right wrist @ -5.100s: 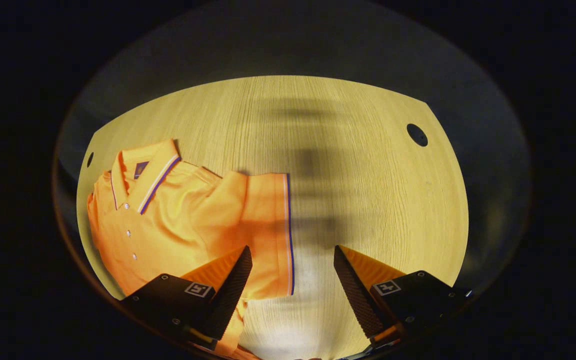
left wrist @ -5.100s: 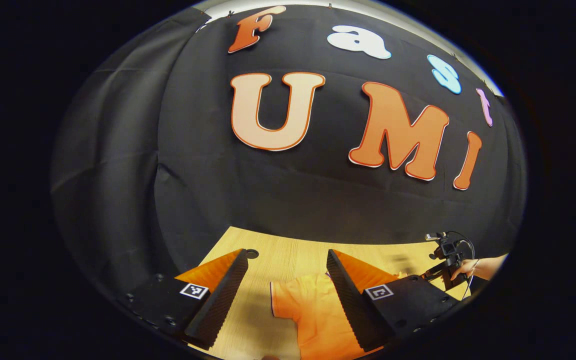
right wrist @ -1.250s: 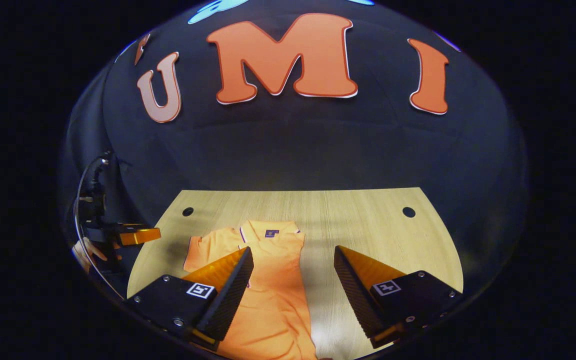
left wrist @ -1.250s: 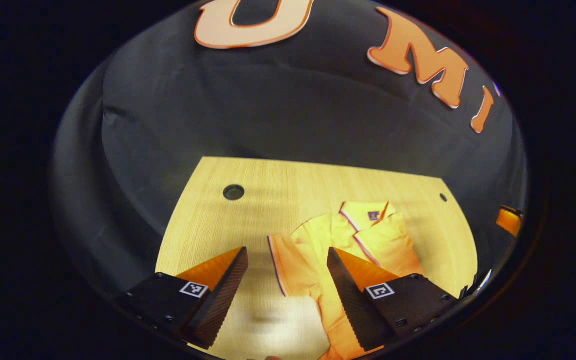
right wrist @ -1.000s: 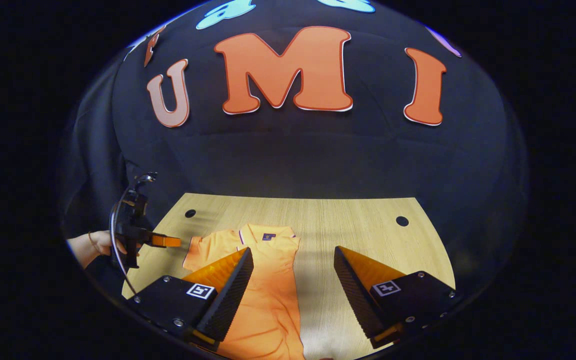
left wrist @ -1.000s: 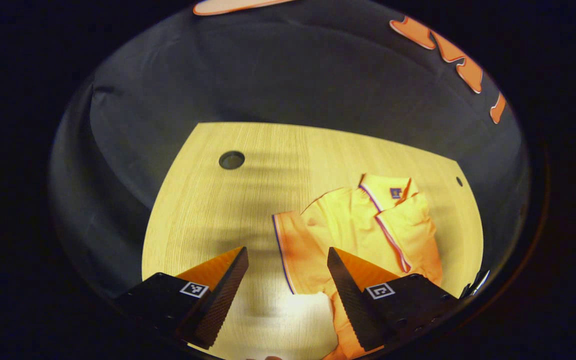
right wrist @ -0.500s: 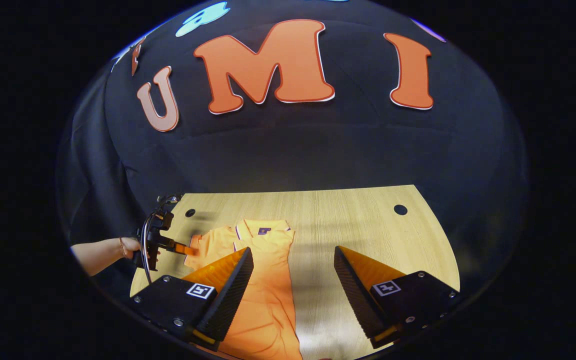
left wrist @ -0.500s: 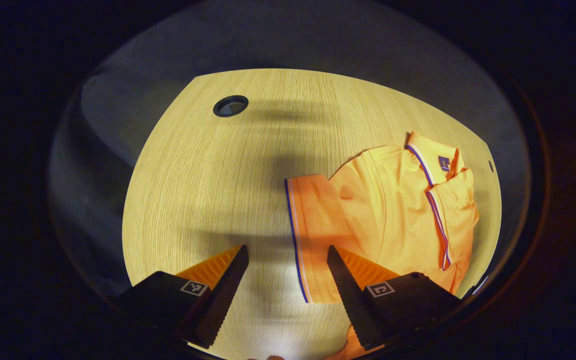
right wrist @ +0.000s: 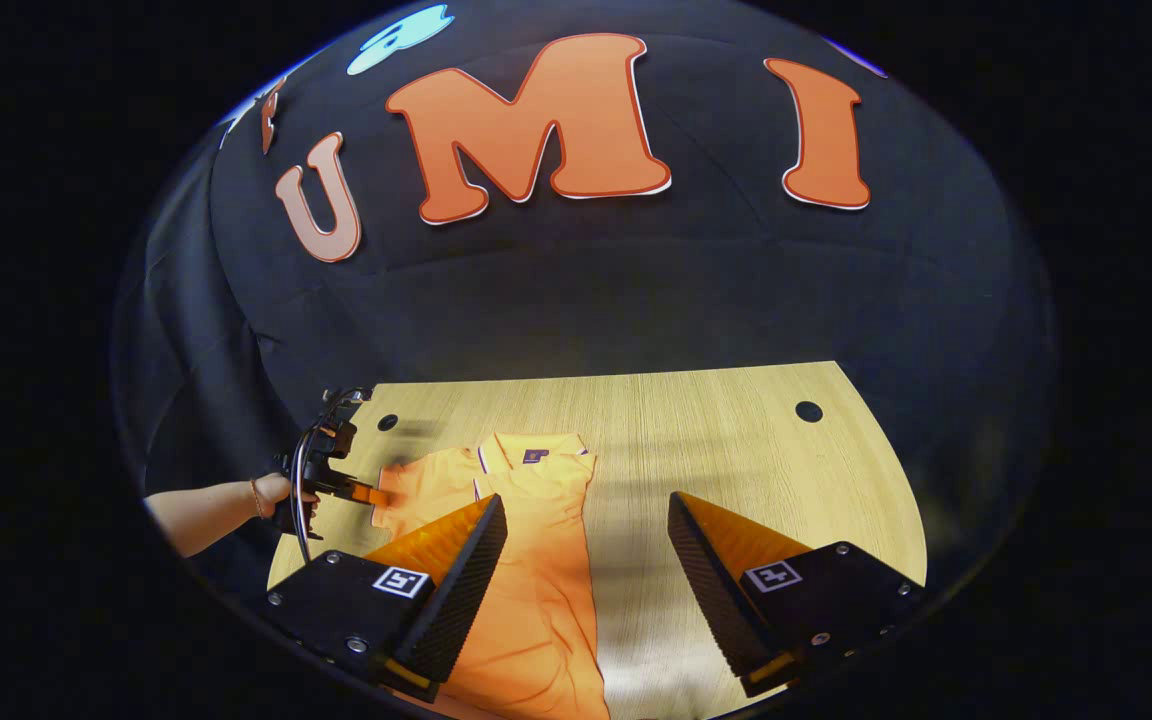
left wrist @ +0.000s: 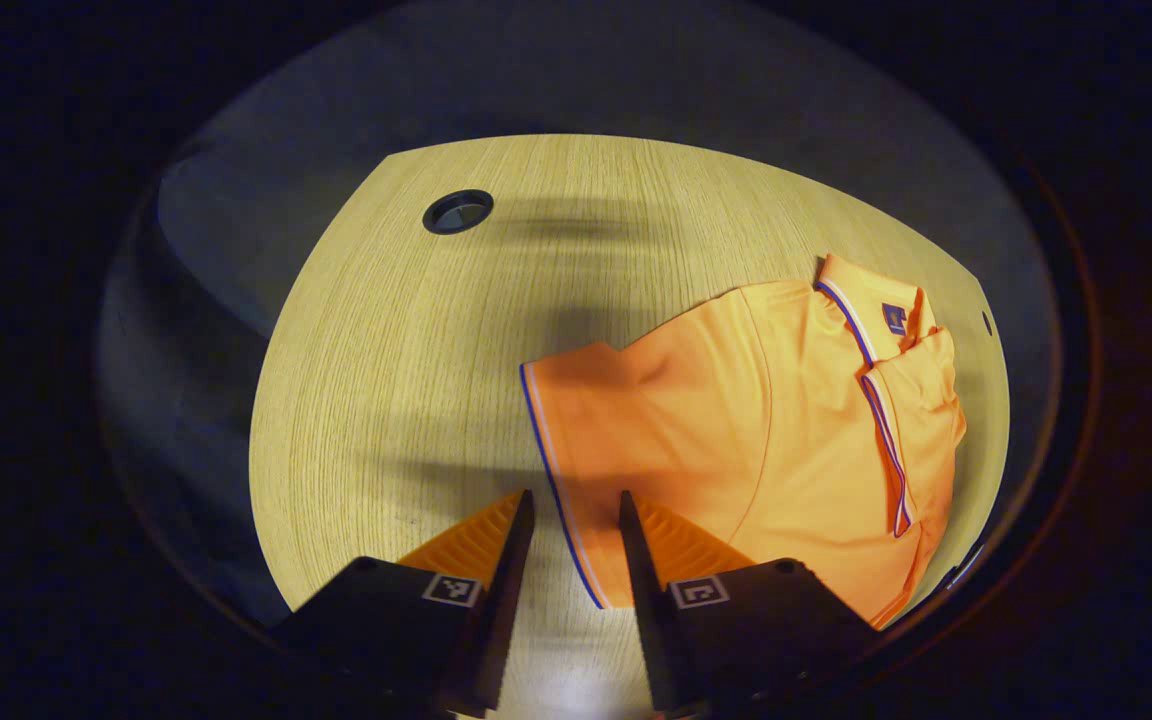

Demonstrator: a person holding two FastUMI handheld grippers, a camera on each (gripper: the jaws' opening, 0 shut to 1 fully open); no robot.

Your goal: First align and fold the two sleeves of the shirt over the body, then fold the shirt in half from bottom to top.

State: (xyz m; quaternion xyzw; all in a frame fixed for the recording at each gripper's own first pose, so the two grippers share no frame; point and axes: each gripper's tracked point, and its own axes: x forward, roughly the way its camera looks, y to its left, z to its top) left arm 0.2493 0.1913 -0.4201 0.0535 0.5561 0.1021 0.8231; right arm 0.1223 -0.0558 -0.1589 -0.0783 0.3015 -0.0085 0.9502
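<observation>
An orange polo shirt (left wrist: 786,440) lies flat on the wooden table (left wrist: 386,380); its collar (left wrist: 866,300) points to the far right in the left gripper view. One short sleeve (left wrist: 626,430) spreads toward me, and its striped hem (left wrist: 548,460) runs down between the fingers of my left gripper (left wrist: 576,505). Those fingers stand close together with a gap left. In the right gripper view the shirt (right wrist: 536,570) has its other sleeve folded over the body. My right gripper (right wrist: 586,510) hovers open above the shirt's right edge. There the left gripper (right wrist: 366,493) touches the sleeve.
A round cable hole (left wrist: 457,211) sits in the table's far left corner, and the right gripper view shows the other hole (right wrist: 808,411) at the far right. A person's hand (right wrist: 271,492) holds the left gripper. Bare wood lies right of the shirt.
My left gripper came down onto the sleeve hem and its fingers narrowed around it; the sleeve now spreads wider. The right gripper has barely moved.
</observation>
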